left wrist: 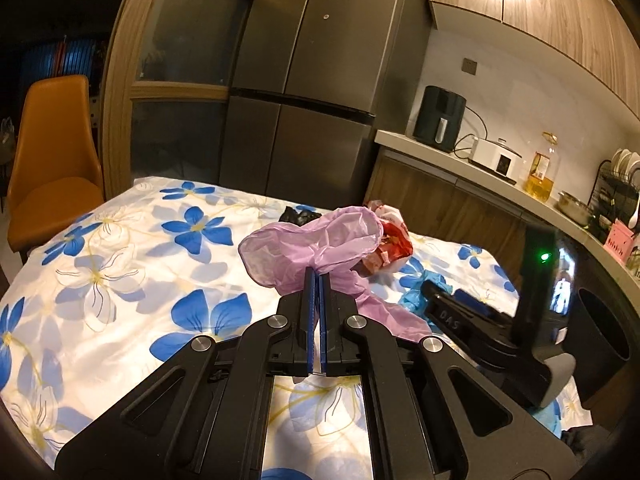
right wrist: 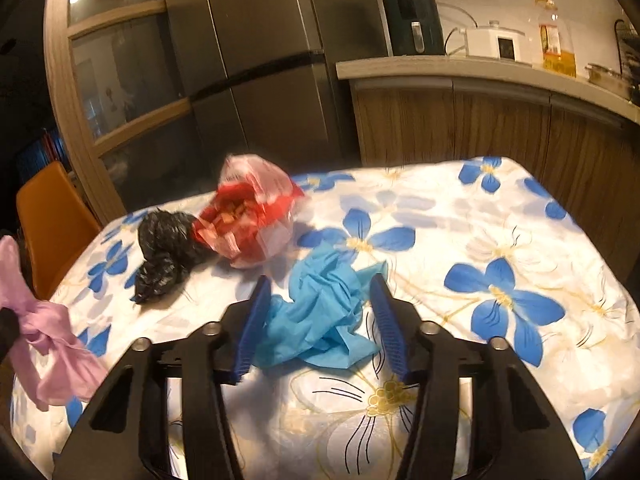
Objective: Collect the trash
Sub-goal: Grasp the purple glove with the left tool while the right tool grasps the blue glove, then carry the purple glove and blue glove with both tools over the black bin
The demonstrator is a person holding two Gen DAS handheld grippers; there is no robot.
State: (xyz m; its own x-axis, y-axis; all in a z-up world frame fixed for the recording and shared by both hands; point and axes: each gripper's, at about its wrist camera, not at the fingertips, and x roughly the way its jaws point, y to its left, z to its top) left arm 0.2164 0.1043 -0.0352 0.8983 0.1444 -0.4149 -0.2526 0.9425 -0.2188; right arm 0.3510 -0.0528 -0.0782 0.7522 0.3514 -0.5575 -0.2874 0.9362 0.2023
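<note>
While the left gripper [left wrist: 319,280] is clamped on the floppy pink bag [left wrist: 316,240], the right gripper [right wrist: 320,300] straddles the crumpled blue bag [right wrist: 320,320] on the floral tablecloth [right wrist: 520,240], pads not pressing yet. It looks light, soft and slippery, so I'd pinch the thick bunched middle.

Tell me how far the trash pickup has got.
Done: nothing looks binned yet. In hand: the left claw is shut on the pink bag, lifted off the floral table; the right claw straddles the blue bag, pads not visibly pressing. Left: the black bag and the red-and-white bag.
</note>
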